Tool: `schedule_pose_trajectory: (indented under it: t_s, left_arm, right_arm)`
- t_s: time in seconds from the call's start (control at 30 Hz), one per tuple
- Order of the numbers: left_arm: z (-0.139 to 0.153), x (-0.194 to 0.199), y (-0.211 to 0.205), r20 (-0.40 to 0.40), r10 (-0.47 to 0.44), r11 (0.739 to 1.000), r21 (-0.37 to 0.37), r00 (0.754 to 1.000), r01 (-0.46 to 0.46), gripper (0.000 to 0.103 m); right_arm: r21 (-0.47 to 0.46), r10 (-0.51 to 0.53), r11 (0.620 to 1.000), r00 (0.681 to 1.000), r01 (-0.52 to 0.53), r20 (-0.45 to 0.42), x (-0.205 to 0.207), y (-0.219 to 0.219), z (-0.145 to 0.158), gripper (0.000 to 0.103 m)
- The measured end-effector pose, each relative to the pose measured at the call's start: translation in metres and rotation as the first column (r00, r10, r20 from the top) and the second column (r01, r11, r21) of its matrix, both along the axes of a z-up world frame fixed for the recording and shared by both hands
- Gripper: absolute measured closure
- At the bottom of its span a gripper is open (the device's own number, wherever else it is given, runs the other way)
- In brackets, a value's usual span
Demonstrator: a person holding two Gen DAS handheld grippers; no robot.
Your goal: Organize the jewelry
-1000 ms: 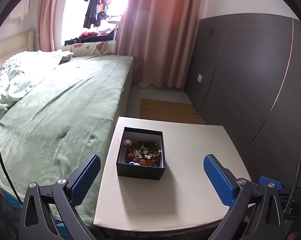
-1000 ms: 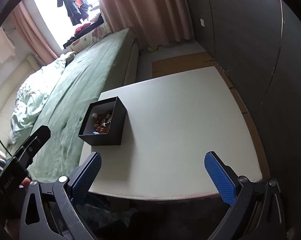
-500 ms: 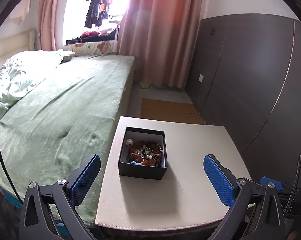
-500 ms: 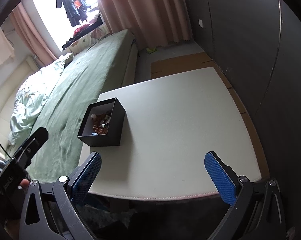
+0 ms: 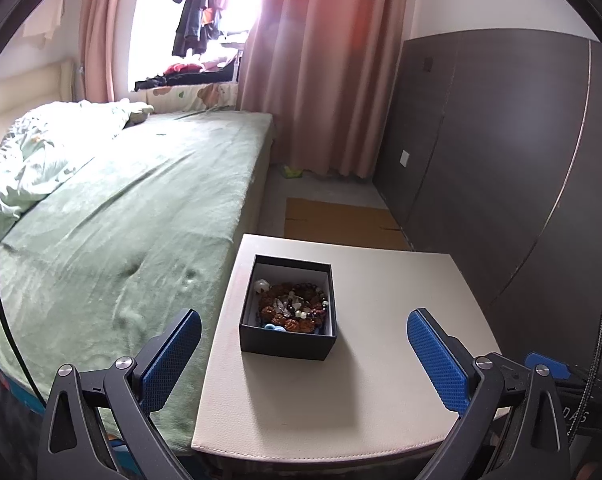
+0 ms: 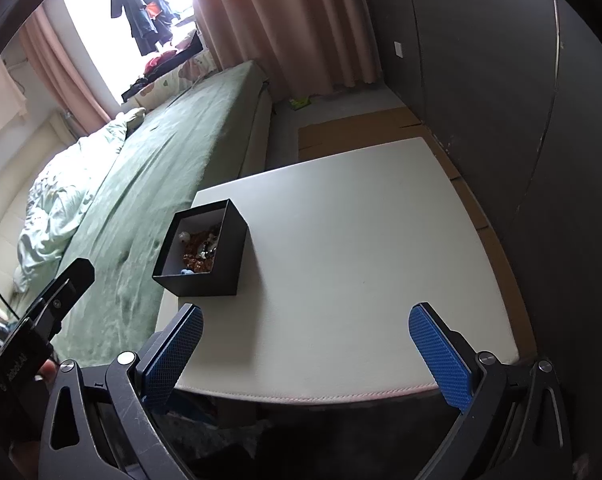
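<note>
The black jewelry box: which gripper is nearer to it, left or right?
Left. The left gripper faces the black jewelry box head-on, slightly short of it. The right gripper sits farther right, box off its left finger.

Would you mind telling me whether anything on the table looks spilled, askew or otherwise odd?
Nothing has spilled. The black box sits upright and lidless on the white table, towards its bed-side edge. The one untidy thing is the jewelry: beaded bracelets heaped in a tangle inside the box. Both grippers hang open, short of it.
</note>
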State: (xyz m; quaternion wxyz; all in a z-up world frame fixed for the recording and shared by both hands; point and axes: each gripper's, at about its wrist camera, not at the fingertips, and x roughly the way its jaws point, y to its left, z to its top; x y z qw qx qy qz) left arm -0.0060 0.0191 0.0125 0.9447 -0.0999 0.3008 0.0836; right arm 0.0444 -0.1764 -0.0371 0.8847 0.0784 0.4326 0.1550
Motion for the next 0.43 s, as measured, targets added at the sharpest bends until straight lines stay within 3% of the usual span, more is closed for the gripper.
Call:
schedule_pose_trajectory:
  t_s: [0.43]
  left_arm:
    - [-0.0018, 0.0007, -0.0012, -0.01, 0.008, 1.0, 0.023, 1.0, -0.008, 0.0]
  right_arm:
    - [-0.005, 0.003, 1.0, 1.0, -0.003, -0.005, 0.0007, 0.0003, -0.0004, 0.0]
